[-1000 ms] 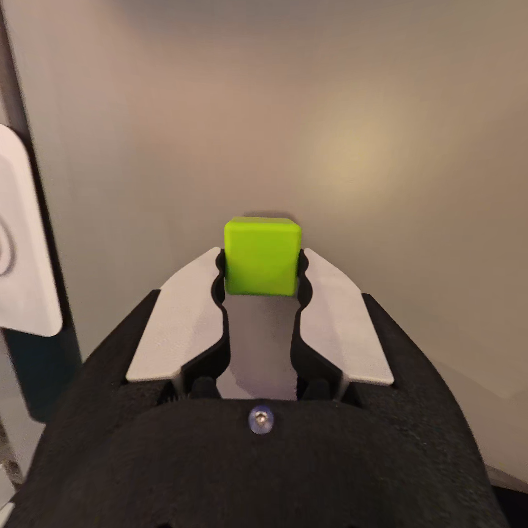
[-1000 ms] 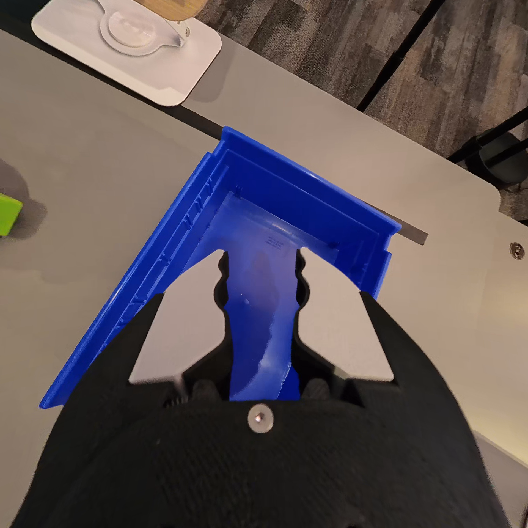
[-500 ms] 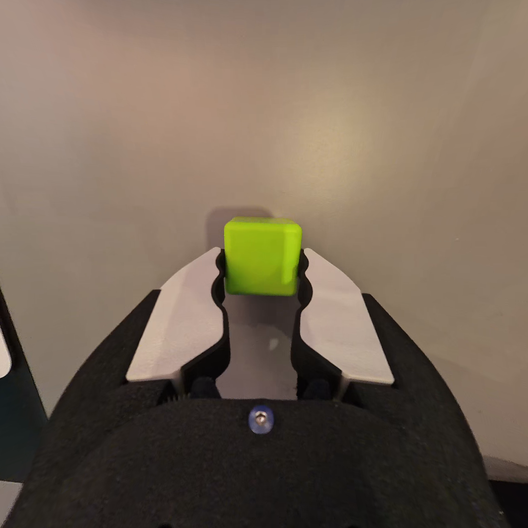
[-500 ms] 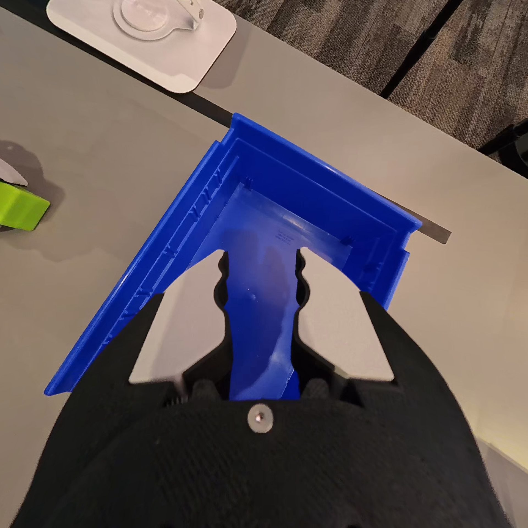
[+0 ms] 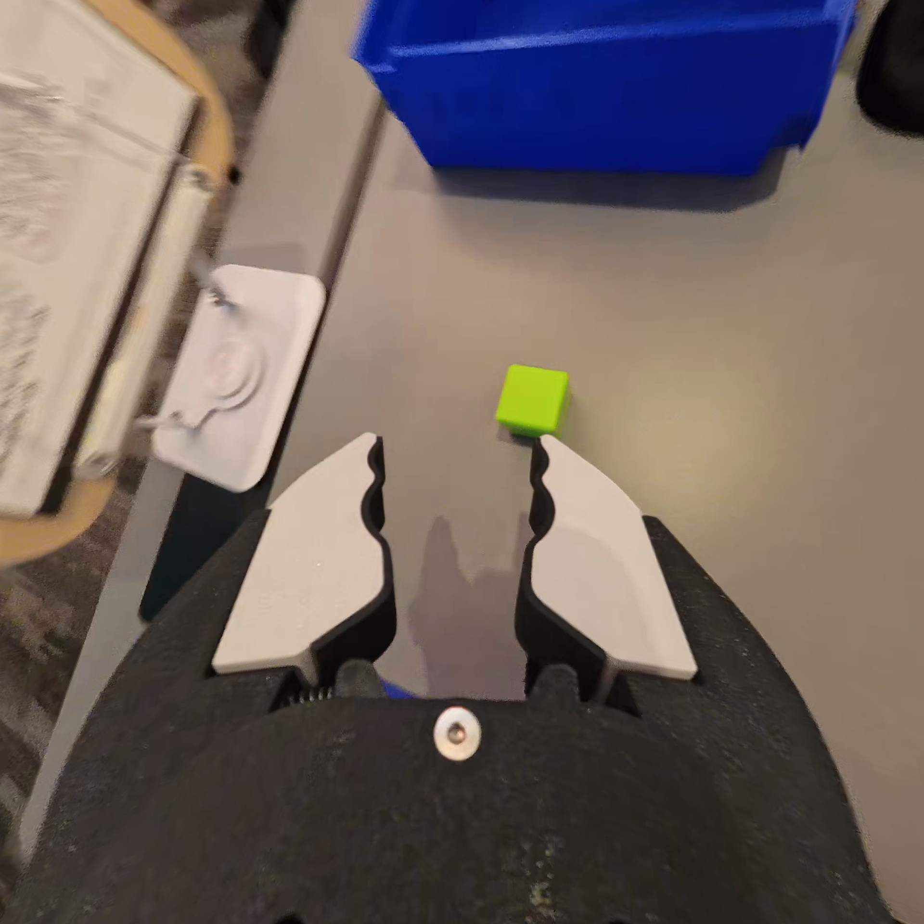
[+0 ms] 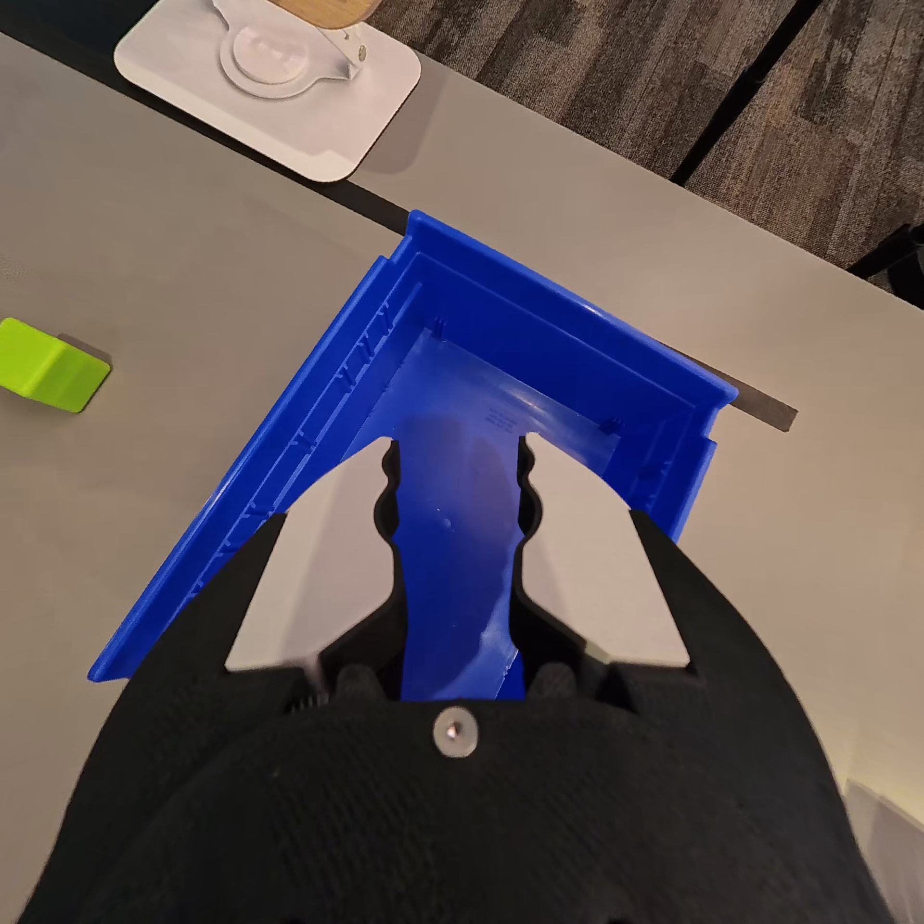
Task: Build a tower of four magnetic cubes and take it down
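Note:
A lime green cube [image 5: 532, 401] rests on the grey table, just beyond my left gripper's right fingertip. My left gripper [image 5: 456, 442] is open and empty, raised a little behind the cube. The same cube shows at the left edge of the right wrist view [image 6: 47, 365]. My right gripper [image 6: 456, 442] is open and empty, hovering over the inside of a blue bin [image 6: 500, 320]. The part of the bin floor in view is bare. No other cubes are in view.
The blue bin [image 5: 590, 95] stands beyond the cube in the left wrist view. A white stand base [image 5: 240, 375] [image 6: 270, 85] sits at the table's seam, with a wooden-rimmed board [image 5: 100, 250] over it. Patterned carpet [image 6: 650, 75] lies past the table edge. Left tips to right tips: about 35 cm. The lime green cube [image 5: 532, 401] lies around 12 cm away from my left fingertips.
My left gripper has opened and let go of the green cube, then pulled back and up; the cube now rests on the table. My right gripper has stayed open over the bin.

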A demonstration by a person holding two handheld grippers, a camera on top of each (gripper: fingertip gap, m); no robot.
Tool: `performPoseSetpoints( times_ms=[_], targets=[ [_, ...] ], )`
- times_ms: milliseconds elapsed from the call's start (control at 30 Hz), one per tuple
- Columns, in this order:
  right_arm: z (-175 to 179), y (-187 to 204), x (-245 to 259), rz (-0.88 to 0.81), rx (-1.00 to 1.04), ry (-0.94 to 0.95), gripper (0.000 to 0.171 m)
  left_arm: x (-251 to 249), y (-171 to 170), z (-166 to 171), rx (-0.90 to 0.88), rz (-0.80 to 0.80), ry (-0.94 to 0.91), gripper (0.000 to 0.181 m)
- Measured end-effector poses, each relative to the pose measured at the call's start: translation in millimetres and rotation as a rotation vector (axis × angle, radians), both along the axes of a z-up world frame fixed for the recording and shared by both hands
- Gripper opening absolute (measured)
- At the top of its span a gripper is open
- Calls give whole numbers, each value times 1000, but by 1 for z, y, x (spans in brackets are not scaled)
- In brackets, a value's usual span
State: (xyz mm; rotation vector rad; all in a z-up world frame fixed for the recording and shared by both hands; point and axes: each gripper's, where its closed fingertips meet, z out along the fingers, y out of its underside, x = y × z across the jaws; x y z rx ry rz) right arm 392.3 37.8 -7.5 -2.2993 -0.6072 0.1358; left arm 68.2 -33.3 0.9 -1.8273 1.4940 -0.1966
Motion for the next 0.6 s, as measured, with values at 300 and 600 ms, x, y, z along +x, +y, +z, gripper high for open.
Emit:
performPoseSetpoints(
  times_ms=[300, 600],
  targets=[
    [-4, -3, -4, 5, -27, -12, 49, -232, -26, -10, -191, 632, 229, 67],
    [-11, -4, -13, 31, -54, -43, 49, -308, -39, -87, -337, 1013, 221, 67]
  ],
)
